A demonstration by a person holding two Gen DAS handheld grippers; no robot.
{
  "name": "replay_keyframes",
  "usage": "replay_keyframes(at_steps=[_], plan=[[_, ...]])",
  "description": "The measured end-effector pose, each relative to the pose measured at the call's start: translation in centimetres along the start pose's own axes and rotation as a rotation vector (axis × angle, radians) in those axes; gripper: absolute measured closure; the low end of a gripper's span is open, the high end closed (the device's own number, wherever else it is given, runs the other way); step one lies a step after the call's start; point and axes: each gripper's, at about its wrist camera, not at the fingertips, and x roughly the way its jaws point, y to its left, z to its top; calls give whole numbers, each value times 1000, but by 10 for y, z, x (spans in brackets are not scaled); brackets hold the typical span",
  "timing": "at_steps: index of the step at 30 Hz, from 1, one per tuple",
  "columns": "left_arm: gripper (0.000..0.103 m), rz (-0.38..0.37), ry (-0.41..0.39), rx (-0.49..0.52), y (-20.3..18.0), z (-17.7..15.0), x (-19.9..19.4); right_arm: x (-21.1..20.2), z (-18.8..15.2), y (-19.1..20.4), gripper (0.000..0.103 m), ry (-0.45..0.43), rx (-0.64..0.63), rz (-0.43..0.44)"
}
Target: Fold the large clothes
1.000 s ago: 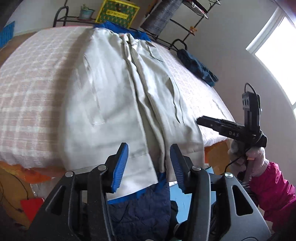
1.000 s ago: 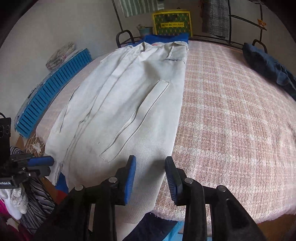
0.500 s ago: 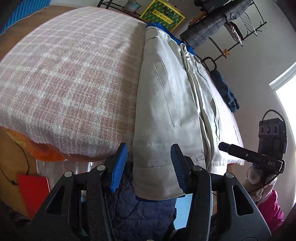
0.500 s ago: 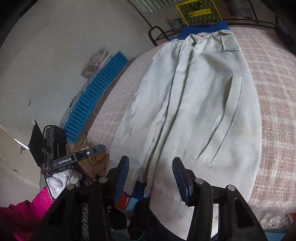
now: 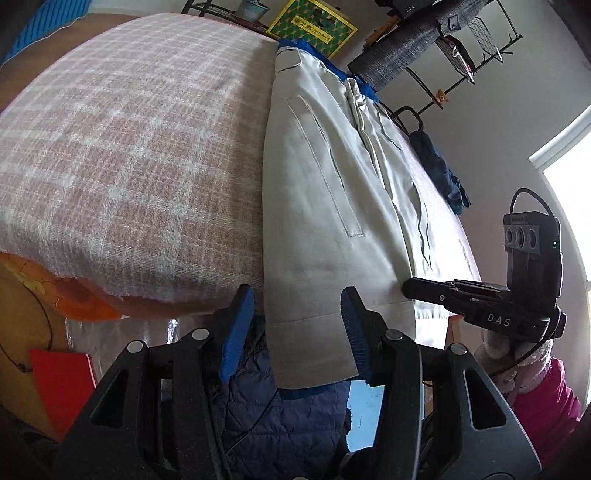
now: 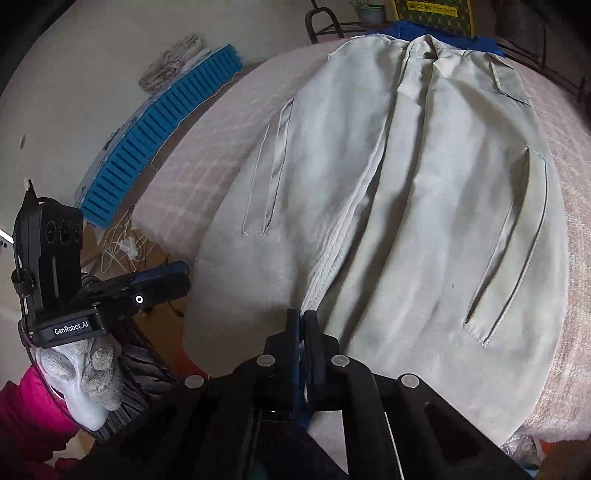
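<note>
A large pale grey coat [image 5: 332, 206] lies lengthwise on a bed with a pink checked cover [image 5: 122, 147]; its hem hangs over the near edge. My left gripper [image 5: 291, 332] is open, its blue pads either side of the hem's left corner. My right gripper [image 6: 303, 325] is shut on the coat's hem [image 6: 424, 229] near the front opening. In the left wrist view the right gripper [image 5: 413, 291] reaches the hem from the right. In the right wrist view the left gripper [image 6: 166, 280] is at the left, beside the hem.
A navy quilted garment [image 5: 273, 424] hangs below the bed edge. A dark blue garment [image 5: 439, 170] lies at the bed's far side. A blue ribbed mat [image 6: 162, 136] leans on the wall. A yellow-green box [image 5: 314, 26] and a metal rack [image 5: 461, 48] stand behind the bed.
My right gripper has closed on the coat's hem; it was open before. My left gripper has moved closer to the hem's left corner and stays open.
</note>
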Motion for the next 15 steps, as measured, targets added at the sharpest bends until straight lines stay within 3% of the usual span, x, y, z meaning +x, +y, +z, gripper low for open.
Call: replay_keyframes(at_steps=[3,5,6,7,11,13,15], plan=[[54,-11,35,-52,10,1,9,3,-2,-13,103,-1,56,84],[54,-24,46,-81,15,1,12,-1,-4,-12,96,-9,43,103],[54,-26,43,-82,14,3,10,-8,-6,-13,89,-26,39,119],[54,-23,37,-73,13,5,8,-18,-9,-16,72,-56,40,124],[54,-5,3,-43,9,21,1,-63,-19,-45,60,-192,74,62],[54,-7,5,-45,10,30,3,-78,-25,-68,44,-231,104,-12],[54,-3,23,-47,12,39,10,-86,-31,-94,42,-242,151,-70]])
